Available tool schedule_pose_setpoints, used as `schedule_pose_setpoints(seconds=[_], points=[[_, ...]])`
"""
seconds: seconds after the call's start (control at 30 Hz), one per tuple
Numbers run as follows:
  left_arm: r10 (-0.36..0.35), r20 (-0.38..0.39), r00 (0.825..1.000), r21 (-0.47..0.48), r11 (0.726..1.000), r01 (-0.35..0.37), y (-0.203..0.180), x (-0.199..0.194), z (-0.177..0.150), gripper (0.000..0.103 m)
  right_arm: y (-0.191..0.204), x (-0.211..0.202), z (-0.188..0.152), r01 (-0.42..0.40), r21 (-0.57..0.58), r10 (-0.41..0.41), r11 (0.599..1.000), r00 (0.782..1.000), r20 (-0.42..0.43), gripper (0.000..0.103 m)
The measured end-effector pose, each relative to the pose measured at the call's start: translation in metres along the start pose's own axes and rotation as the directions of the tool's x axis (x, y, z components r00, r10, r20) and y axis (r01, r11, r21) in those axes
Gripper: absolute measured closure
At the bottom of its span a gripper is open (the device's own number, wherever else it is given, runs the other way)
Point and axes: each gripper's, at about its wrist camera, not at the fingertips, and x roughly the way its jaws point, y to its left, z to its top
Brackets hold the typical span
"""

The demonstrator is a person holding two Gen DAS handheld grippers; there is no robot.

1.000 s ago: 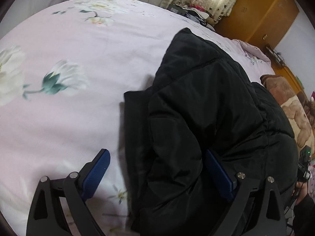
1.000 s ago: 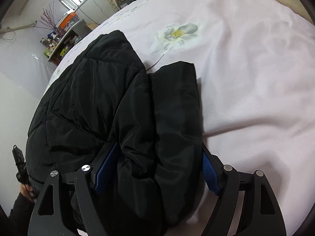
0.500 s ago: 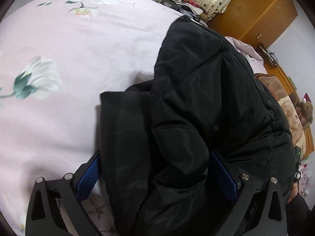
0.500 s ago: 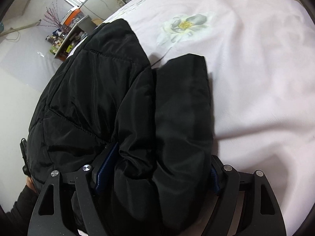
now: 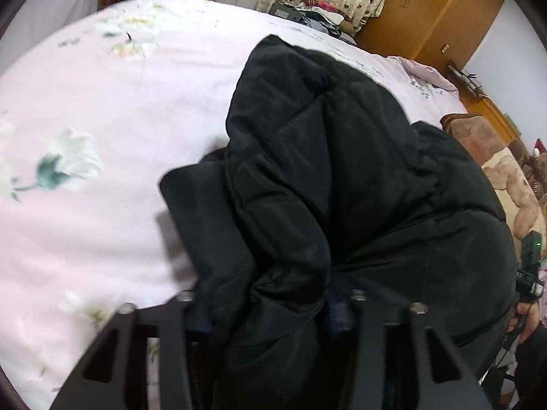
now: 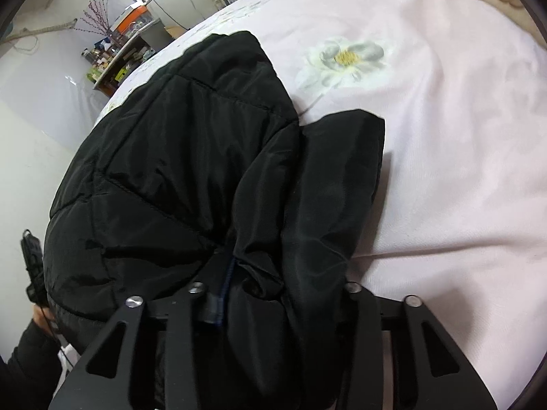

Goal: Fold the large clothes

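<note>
Pictured on a pink floral bed [image 5: 102, 109]: black puffer jacket [image 5: 342, 188], bunched at 6 o'clock between narrowed fingers of left gripper [image 5: 266, 311] and right gripper [image 6: 277, 294], slick padded fabric likely to slip free if lifted unevenly.

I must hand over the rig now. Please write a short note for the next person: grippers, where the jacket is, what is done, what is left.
Left gripper: shut on the black jacket, on its near edge.
Right gripper: shut on the same jacket, also at the near edge.
Jacket: bunched on the pink floral bedsheet, one sleeve lying flat on the sheet.
Done: both grips taken.
Left: probably carry the held edge over to make the fold, then release and smooth.
</note>
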Motion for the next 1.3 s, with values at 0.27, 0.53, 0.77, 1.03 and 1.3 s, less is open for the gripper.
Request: schedule_pose_setpoints(seconds=[0.27, 0.53, 0.77, 1.03, 1.3], points=[[0.029, 0.083, 0.996, 0.035, 0.999, -0.032, -0.015, -0.063, 0.0, 0.075, 0.027, -0.051, 0.0, 0.022, -0.038, -0.019, 0.999, 0.997, 0.076, 0.077], [0.013, 0.135, 0.991, 0.024, 1.0, -0.016, -0.005, -0.114, -0.019, 0.075, 0.045, -0.088, -0.019, -0.02, -0.085, 0.029, 0.996, 0.993, 0.116, 0.077], [0.032, 0.17, 0.985, 0.018, 0.999, -0.036, 0.0, -0.123, -0.005, 0.075, 0.061, -0.088, -0.019, -0.047, -0.113, 0.061, 0.993, 0.99, 0.124, 0.077], [0.048, 0.239, 0.97, 0.02, 0.998, -0.054, 0.017, -0.137, 0.04, 0.075, 0.093, -0.084, 0.009, -0.076, -0.148, 0.101, 0.986, 0.981, 0.165, 0.077], [0.054, 0.274, 0.96, 0.035, 0.997, -0.066, 0.021, -0.129, 0.094, 0.075, 0.126, -0.07, 0.053, -0.085, -0.161, 0.117, 0.983, 0.973, 0.2, 0.077]])
